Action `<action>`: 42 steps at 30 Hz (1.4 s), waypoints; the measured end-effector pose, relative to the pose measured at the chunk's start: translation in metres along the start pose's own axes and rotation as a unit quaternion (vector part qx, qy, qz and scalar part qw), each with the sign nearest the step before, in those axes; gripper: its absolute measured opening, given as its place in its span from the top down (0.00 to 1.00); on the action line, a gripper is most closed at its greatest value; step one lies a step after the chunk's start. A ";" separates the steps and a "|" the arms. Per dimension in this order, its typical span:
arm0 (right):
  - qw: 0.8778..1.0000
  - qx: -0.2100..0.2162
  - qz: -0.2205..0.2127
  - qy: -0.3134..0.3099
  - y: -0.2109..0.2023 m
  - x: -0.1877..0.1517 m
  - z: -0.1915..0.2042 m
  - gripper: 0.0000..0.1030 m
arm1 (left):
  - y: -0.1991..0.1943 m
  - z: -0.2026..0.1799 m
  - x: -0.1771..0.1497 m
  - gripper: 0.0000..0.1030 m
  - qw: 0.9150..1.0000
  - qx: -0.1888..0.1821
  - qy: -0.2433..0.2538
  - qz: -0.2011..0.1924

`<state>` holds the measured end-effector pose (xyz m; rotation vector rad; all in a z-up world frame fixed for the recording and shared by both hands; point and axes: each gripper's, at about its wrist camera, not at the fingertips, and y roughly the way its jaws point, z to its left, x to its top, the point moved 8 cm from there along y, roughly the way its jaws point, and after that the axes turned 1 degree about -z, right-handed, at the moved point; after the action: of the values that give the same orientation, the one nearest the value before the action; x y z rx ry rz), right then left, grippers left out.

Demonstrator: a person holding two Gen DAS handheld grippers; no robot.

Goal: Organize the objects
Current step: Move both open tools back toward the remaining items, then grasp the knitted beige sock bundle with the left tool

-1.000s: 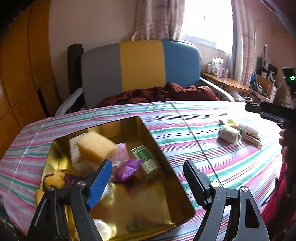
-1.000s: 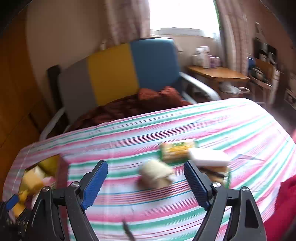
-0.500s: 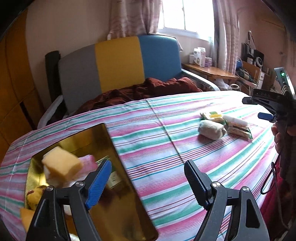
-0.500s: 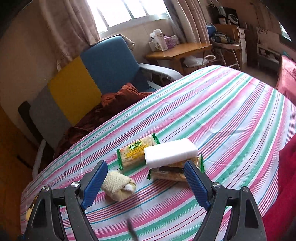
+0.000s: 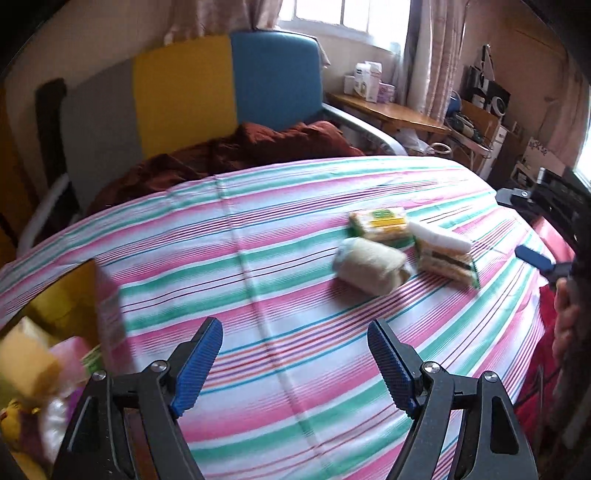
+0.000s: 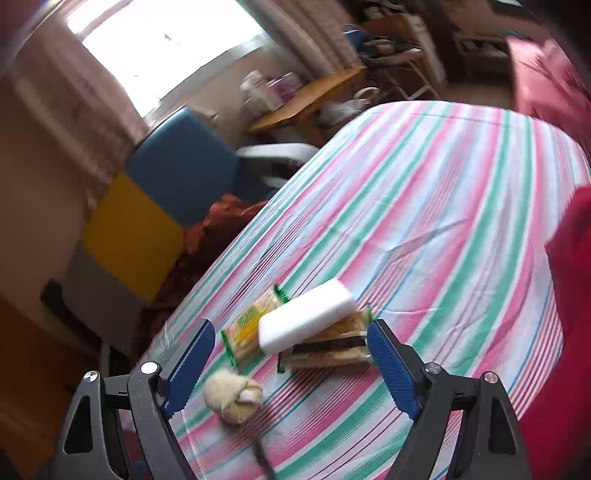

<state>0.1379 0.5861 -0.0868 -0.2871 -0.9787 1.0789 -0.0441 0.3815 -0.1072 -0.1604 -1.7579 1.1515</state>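
— Where do the snacks lie?
— On the striped cloth (image 5: 258, 236): a white block (image 6: 306, 319) on a packet (image 6: 332, 349), beside a cracker pack (image 6: 249, 328) and a cream roll (image 6: 232, 400).
— And the grippers?
— The left gripper (image 5: 295, 365) and the right gripper (image 6: 291, 365) both stand apart, empty. The gold tin (image 5: 70, 295) at left looks blurred, perhaps full.

Bright window (image 5: 343, 14) glare, motion blur, fisheye-dark corners.

Both the left hand-held gripper (image 5: 295, 363) and the right hand-held gripper (image 6: 291, 363) are showing black angular frames, ribbed blue pads (image 5: 199, 365) (silver screws at the pivots).
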 end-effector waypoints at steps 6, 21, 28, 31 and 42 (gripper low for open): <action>0.998 0.012 0.004 0.068 0.001 0.004 -0.023 0.15 | 0.036 -0.028 0.022 0.21 0.999 -0.017 -0.009 0.025; 0.996 0.022 0.037 0.079 0.014 -0.006 -0.023 0.15 | 0.136 -0.047 0.050 0.21 0.986 -0.012 -0.122 0.113; 0.997 0.016 0.058 0.057 0.020 -0.013 -0.018 0.15 | 0.127 -0.061 0.039 0.40 0.994 -0.045 -0.055 0.085; 0.997 0.006 0.069 0.035 0.023 -0.019 -0.012 0.15 | 0.116 -0.057 0.030 0.42 0.994 -0.058 -0.030 0.086; 0.991 -0.076 0.106 -0.013 0.032 -0.027 -0.021 0.15 | 0.070 -0.017 -0.015 0.42 0.992 -0.081 -0.029 0.094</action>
<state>0.1321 0.5842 -0.1332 -0.5118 -1.0734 1.2051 -0.0500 0.4217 -0.1689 -0.4031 -1.9198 1.1549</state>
